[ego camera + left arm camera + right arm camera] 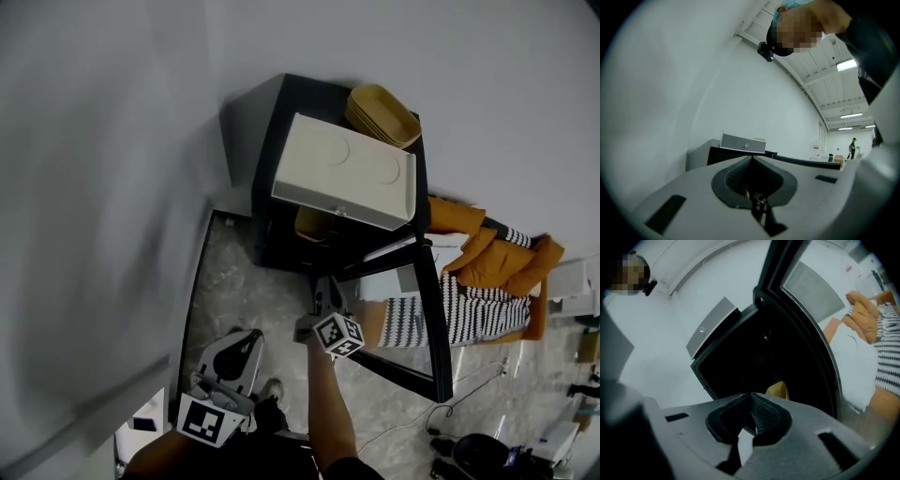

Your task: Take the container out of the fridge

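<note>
- Two grippers showed in the head view; the right gripper faced the open fridge, whose yellow container sat inside.
- Left gripper view: the left gripper had its jaws together, empty.
- Right gripper view: jaws pressed together, empty; unopened, they would probably shove the yellow container deeper or tip it.
</note>
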